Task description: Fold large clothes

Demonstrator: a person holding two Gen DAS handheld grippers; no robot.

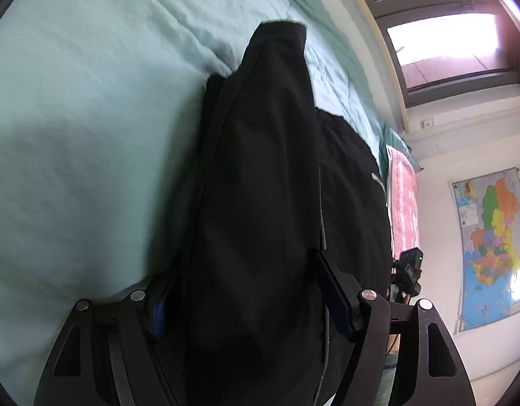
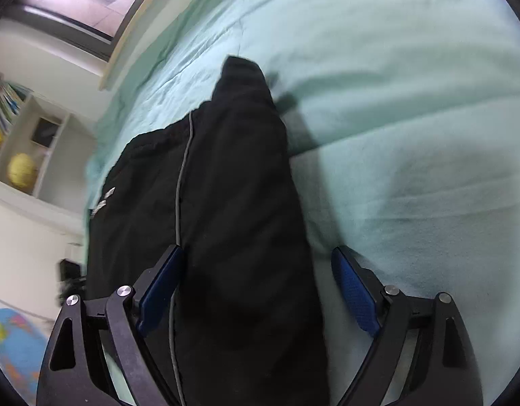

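the black garment (image 1: 260, 176) carries small white lettering near one edge, seen in both wrist views, too blurred to read. no other writing on it can be made out. the fabric is matte black, with a thin grey piped seam (image 2: 180, 182) running lengthwise. a long narrow part tapers to a squared end pointing away from you; a wider part bulges beside it. it lies on the pale green bedcover (image 1: 91, 118), and a bunched fold of it runs back between the fingers of each of your tools.

your left gripper (image 1: 239, 287): the jaws stand fairly wide with the thick fold filling the gap. the blue pad (image 1: 337, 294) on one side lies against the cloth, the other pad is mostly buried in it. you cannot tell whether they press or merely flank it.

your right gripper (image 2: 256, 277): jaws wide apart. one blue pad (image 2: 162, 284) touches the cloth at the seam; the other pad (image 2: 354, 291) stands clear of it, over bare bedcover. not clamped.

beyond the bed: a pink patterned cloth (image 1: 403, 203) at the bedcover's edge, a window (image 1: 446, 40), a coloured wall map (image 1: 493, 237) with labels too small to read, a shelf with books (image 2: 3, 108) and a yellow globe (image 2: 21, 169).
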